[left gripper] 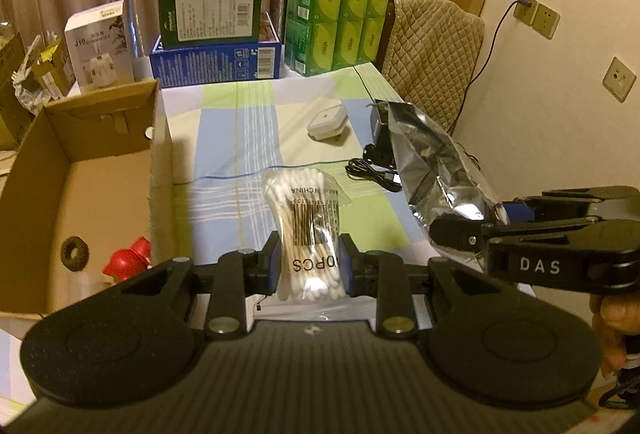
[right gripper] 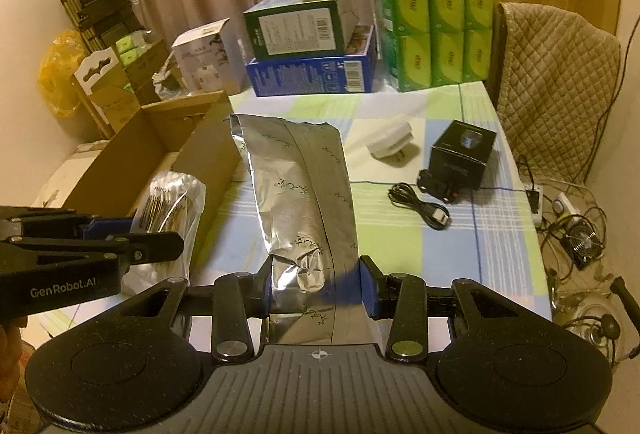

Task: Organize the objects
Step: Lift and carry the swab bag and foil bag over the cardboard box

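My left gripper (left gripper: 308, 266) is shut on a clear bag of cotton swabs (left gripper: 306, 222), held above the checked tablecloth (left gripper: 240, 153). In the right wrist view the same swab bag (right gripper: 172, 209) hangs at the left from the left gripper (right gripper: 140, 234). My right gripper (right gripper: 316, 286) is shut on the lower end of a silver foil pouch (right gripper: 300, 193), which stands up in front of it. The left wrist view shows that pouch (left gripper: 432, 169) at the right, clamped by the right gripper (left gripper: 480, 226). An open cardboard box (left gripper: 92, 161) sits at the left with a red toy (left gripper: 128, 262) inside.
On the cloth lie a white lidded container (left gripper: 328, 121), a coiled black cable (right gripper: 420, 205) and a small black box (right gripper: 460, 153). Stacked cartons (left gripper: 212, 33) and green tissue packs (left gripper: 340, 17) line the far edge. A quilted chair (right gripper: 556, 81) stands at the right.
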`<state>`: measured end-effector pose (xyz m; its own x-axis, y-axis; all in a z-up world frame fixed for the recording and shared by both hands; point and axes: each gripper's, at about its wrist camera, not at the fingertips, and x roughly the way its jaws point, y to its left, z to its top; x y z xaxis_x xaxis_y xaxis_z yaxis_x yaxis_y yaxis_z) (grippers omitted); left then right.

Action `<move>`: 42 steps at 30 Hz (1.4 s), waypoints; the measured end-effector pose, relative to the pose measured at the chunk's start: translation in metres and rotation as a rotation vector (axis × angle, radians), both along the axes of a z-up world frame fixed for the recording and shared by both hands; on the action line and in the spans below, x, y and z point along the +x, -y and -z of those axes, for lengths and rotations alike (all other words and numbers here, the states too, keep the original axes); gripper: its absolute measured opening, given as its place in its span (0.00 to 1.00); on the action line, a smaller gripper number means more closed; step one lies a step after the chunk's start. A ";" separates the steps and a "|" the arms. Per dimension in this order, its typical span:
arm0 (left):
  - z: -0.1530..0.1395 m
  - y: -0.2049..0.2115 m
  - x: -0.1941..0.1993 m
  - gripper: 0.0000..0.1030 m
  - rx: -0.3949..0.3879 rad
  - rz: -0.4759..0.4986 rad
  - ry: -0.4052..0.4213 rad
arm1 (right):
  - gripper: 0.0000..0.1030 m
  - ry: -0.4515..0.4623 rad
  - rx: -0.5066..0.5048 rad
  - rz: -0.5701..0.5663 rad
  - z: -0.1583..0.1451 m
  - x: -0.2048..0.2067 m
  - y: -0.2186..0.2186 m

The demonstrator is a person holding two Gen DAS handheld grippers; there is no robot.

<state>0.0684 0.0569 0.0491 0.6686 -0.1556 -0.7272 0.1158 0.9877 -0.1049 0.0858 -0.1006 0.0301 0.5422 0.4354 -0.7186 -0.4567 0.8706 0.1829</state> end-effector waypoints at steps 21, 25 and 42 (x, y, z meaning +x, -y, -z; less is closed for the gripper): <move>-0.033 -0.083 -0.008 0.24 0.057 -0.081 0.036 | 0.36 -0.004 0.049 -0.127 -0.020 -0.001 -0.082; -0.041 -0.107 -0.013 0.24 0.082 -0.105 0.041 | 0.36 0.000 0.059 -0.164 -0.025 -0.002 -0.108; -0.022 -0.200 -0.003 0.24 0.152 -0.212 -0.036 | 0.36 -0.041 0.127 -0.261 -0.025 0.020 -0.202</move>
<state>0.0651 0.2567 0.0715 0.6481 0.0977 -0.7553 -0.0962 0.9943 0.0461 0.1057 0.1011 0.0550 0.3713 0.6443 -0.6686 -0.6525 0.6933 0.3058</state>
